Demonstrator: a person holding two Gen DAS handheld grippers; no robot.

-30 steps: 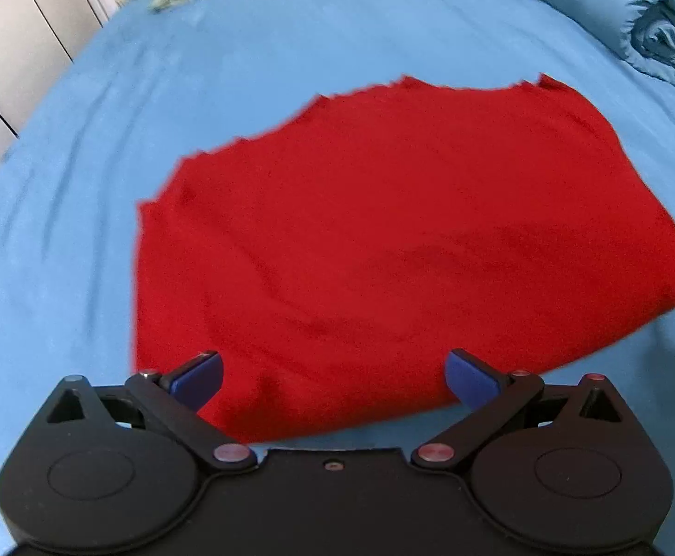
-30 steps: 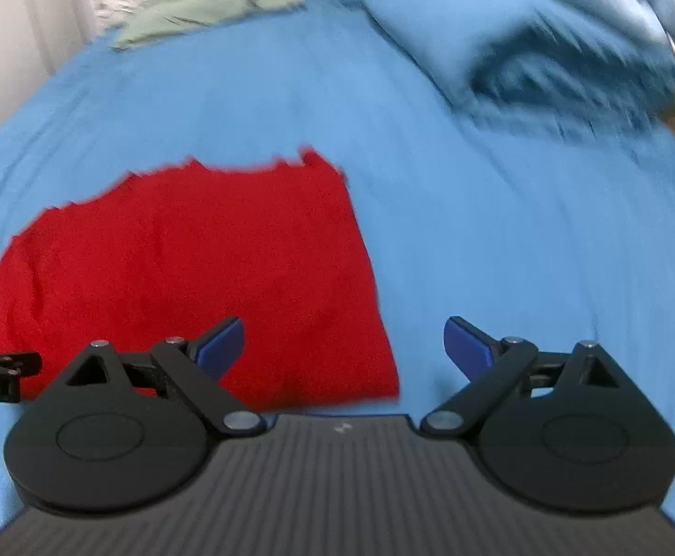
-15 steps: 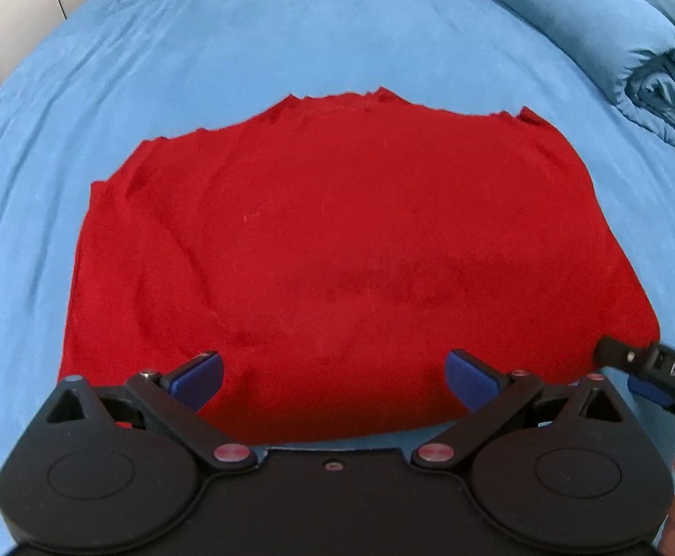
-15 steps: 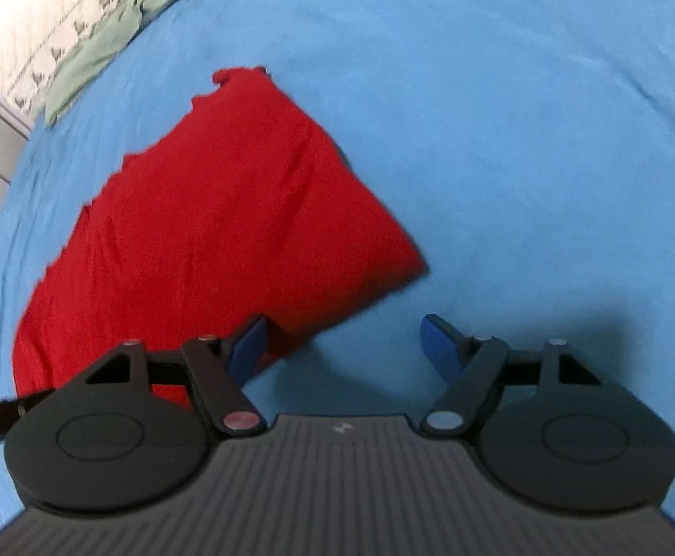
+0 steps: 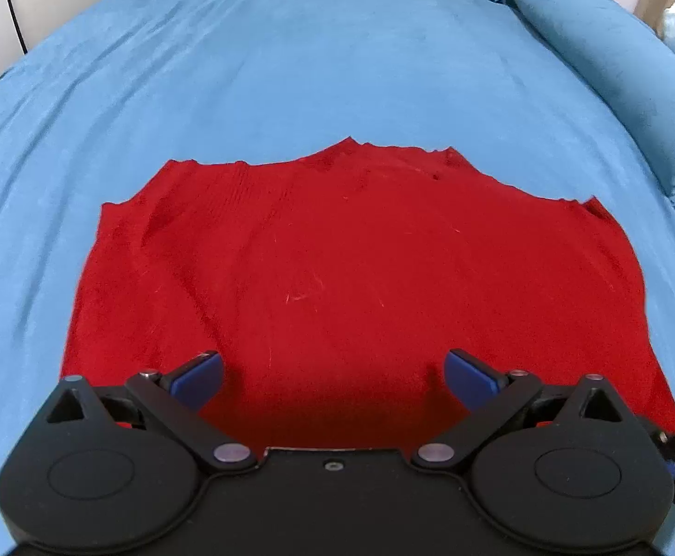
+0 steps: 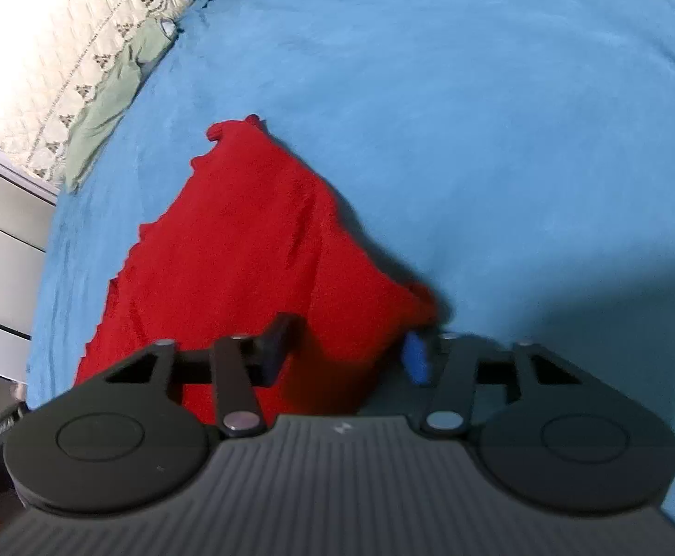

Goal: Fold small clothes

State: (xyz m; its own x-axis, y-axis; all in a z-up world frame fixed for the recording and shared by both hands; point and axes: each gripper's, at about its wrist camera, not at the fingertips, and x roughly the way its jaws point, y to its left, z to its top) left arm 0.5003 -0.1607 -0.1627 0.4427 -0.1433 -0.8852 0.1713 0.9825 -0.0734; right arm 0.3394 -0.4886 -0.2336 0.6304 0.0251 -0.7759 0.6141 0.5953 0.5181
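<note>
A fuzzy red cloth [image 5: 337,278] is spread flat on a soft blue bed sheet [image 5: 337,69], its far edge ragged and wavy. The left gripper [image 5: 333,377] is tipped down over the near edge, its blue pads kept wide apart above the cloth. The right gripper [image 6: 344,354] is tipped down at the cloth's near corner, which is seen between its closing jaws.

Red knit garment [image 5: 337,278], spread flat on blue bed, far edge jagged, near-right corner bunched
</note>
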